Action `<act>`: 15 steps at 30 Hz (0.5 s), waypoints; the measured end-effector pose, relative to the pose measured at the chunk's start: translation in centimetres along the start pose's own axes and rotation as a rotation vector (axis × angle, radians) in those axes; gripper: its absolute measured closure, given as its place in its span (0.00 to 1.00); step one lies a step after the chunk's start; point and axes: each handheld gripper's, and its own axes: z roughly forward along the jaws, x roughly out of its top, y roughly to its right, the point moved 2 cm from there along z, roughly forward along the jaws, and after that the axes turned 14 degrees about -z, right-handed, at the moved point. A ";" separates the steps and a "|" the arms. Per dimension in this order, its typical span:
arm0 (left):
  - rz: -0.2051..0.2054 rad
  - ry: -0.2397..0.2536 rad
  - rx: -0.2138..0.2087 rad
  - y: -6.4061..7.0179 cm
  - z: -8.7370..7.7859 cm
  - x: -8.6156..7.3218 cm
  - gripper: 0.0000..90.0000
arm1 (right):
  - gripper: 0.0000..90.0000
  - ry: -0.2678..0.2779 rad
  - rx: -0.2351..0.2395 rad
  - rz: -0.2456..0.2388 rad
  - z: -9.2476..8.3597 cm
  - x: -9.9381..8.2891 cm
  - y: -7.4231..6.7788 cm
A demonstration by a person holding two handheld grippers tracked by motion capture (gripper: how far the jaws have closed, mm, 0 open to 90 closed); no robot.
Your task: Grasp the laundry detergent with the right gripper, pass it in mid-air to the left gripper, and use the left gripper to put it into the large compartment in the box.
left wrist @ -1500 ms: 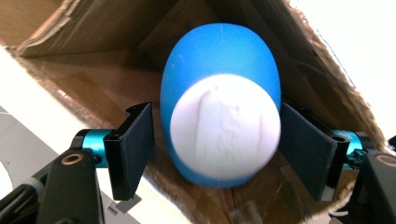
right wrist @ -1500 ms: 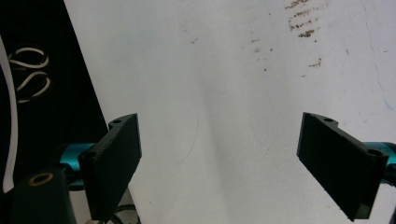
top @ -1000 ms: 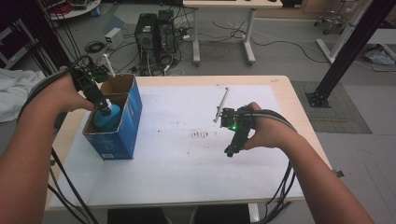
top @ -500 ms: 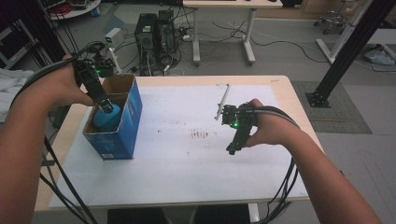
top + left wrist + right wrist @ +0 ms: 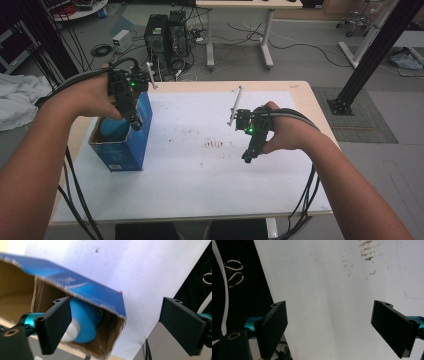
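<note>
Since the earlier frames we have lifted our left gripper (image 5: 134, 121) up out of the box (image 5: 131, 145) and drawn it back toward the far rim, and its jaws have just been opening with nothing between them. Now they stand wide: in the left gripper view the two black pads sit far apart, and the blue bottle (image 5: 83, 322) lies behind the left pad, inside the box and untouched. From above, our gripper's tips hang just over the box's open top, and the bottle (image 5: 114, 129) shows below and beside them, resting against the inner wall. The box stands on the white sheet (image 5: 200, 175) near the table's left edge, directly under our left hand (image 5: 92, 97).

Our right gripper (image 5: 248, 157) has kept its place, well apart from the box, over the middle of the sheet. Its jaws are wide too and hold nothing; in the right gripper view only bare sheet lies between the pads, with brown smudges (image 5: 365, 251) ahead of them. From above those smudges (image 5: 215, 145) sit just beside the gripper's tips, toward the box. A thin rod (image 5: 235, 105) lies on the sheet beyond our right hand (image 5: 285, 135).
</note>
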 end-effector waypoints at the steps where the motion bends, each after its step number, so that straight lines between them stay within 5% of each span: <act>1: 0.013 0.000 -0.006 0.3 0.2 0.3 0.11 | 0.15 -0.004 0.002 0.006 0.0 0.0 0.0; 15: 0.138 -0.021 -0.090 2.5 3.9 3.1 0.05 | 0.15 -0.058 0.022 0.007 0.9 0.2 0.4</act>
